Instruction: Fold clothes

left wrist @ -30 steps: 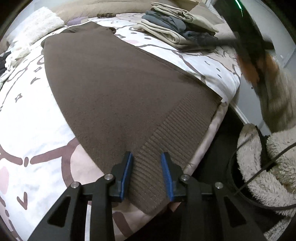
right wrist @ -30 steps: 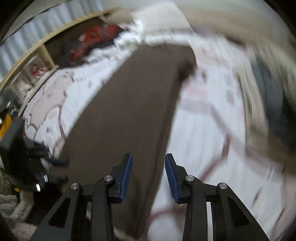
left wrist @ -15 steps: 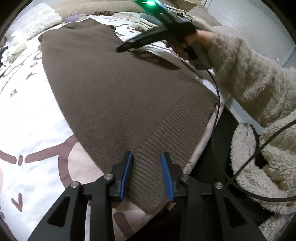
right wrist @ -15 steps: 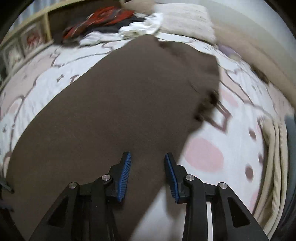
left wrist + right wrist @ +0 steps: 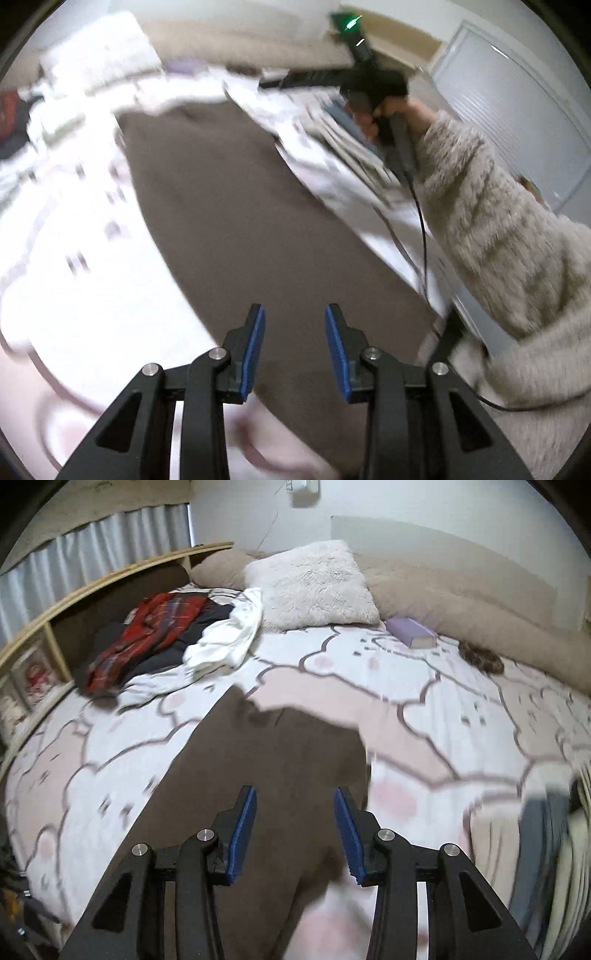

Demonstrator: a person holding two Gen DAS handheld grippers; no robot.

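Observation:
A brown knitted garment (image 5: 229, 221) lies spread flat on the patterned bedcover (image 5: 66, 280). My left gripper (image 5: 294, 314) hovers above its lower part, clear of the cloth. Its jaws are opening and nothing is between them. My right gripper (image 5: 294, 794) hangs open over the garment's (image 5: 280, 746) upper part, near its right edge, also holding nothing. The left wrist view is blurred. In it, the right gripper (image 5: 269, 84) reaches out over the far end of the bed, held by a hand in a fluffy beige sleeve (image 5: 498, 240).
A stack of folded clothes (image 5: 351, 147) sits on the bed right of the garment. By the headboard are a fluffy white pillow (image 5: 314, 587), a purple book (image 5: 412, 631) and a heap of red plaid (image 5: 147, 631) and white clothes (image 5: 229, 638). A wooden shelf (image 5: 55, 627) borders the left side.
Both grippers have moved up along the garment toward the pillows. The left one has lifted away from the ribbed hem. The right one now looks over the garment's top edge.

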